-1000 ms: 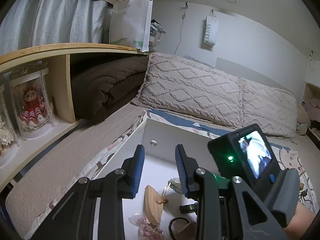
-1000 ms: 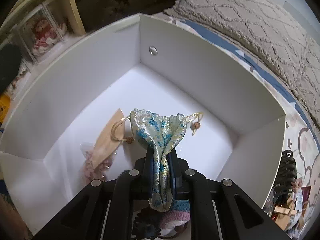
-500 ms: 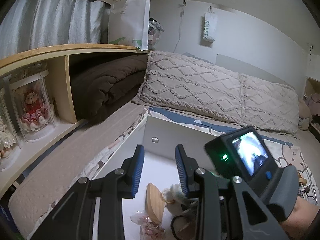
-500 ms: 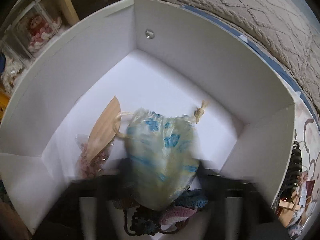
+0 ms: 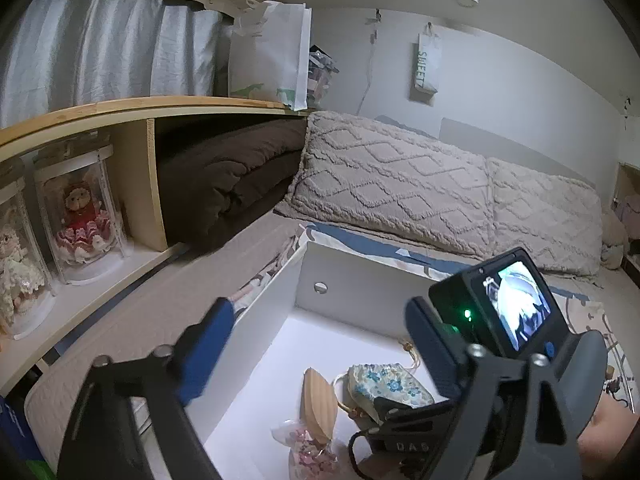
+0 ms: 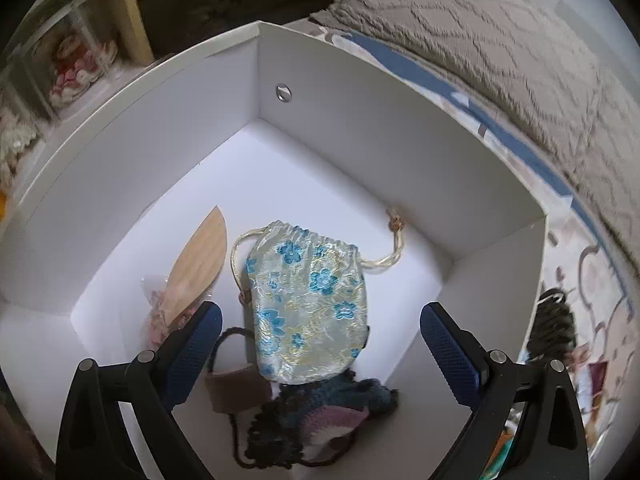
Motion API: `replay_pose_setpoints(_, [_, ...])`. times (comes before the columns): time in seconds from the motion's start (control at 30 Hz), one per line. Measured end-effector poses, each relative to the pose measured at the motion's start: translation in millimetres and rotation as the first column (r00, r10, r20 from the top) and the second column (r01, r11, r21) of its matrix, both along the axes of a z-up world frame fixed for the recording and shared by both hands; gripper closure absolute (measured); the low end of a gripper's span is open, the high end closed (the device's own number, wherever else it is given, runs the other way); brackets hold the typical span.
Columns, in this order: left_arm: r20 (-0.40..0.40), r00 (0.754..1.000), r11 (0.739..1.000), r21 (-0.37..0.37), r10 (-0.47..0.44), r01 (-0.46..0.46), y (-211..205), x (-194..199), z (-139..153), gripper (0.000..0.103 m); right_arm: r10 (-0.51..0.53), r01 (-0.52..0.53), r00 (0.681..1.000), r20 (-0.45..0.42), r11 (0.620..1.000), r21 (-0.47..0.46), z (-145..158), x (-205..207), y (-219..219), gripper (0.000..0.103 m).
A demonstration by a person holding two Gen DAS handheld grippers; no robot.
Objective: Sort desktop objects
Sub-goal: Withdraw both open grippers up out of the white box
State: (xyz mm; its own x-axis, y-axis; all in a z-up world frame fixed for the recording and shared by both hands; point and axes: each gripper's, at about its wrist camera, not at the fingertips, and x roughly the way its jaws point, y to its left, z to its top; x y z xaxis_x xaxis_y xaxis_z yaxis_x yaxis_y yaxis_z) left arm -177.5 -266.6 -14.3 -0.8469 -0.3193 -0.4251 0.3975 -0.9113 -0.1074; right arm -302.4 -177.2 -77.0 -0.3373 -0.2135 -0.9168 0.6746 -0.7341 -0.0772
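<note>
As we look along the left gripper (image 5: 316, 344), its jaws have just been opening and now stand spread wide, with nothing between them. Beyond its fingers we see the white box (image 5: 360, 276) on the bed, and on its floor the floral drawstring pouch (image 5: 384, 384), lying beside a wooden leaf-shaped piece (image 5: 318, 404) and a small clear bag of pink bits (image 5: 310, 450). The other hand's tool, with its small lit screen, hangs over the box at the right of this view.

From the right wrist we look steeply down into the same box. The right gripper (image 6: 320, 344) has also just been opening; its jaws are apart, and the pouch (image 6: 308, 308) lies free on the box floor, touched by neither pad. Near it rest a dark cord, a brown piece and a crocheted item (image 6: 320, 416). We judge this drop finished.

Outside the box, at the right edge, a dark hair claw (image 6: 554, 328) and a few small things we cannot make out wait on the bedcover, so some sorting seems left.
</note>
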Motion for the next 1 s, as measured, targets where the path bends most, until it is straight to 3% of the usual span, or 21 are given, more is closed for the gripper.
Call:
replay_pose_setpoints(0.17, [0.0, 1.0, 1.0, -0.002, 0.014, -0.014, -2, 3, 4, 0.0, 0.032, -0.028, 0.998, -0.051, 0.997, 0.072, -5, 0, 3, 0.003])
replay_pose_setpoints(0.37, [0.008, 0.999, 0.999, -0.001, 0.034, -0.034, -3, 5, 5, 0.0, 0.022, -0.02, 0.996, -0.087, 0.999, 0.026, 2, 8, 14, 0.003])
replay_pose_setpoints(1.0, [0.004, 0.999, 0.999, -0.044, 0.032, -0.032, 15, 19, 10, 0.0, 0.004, -0.079, 0.961, -0.276, 0.962, -0.261, 54, 53, 77, 0.0])
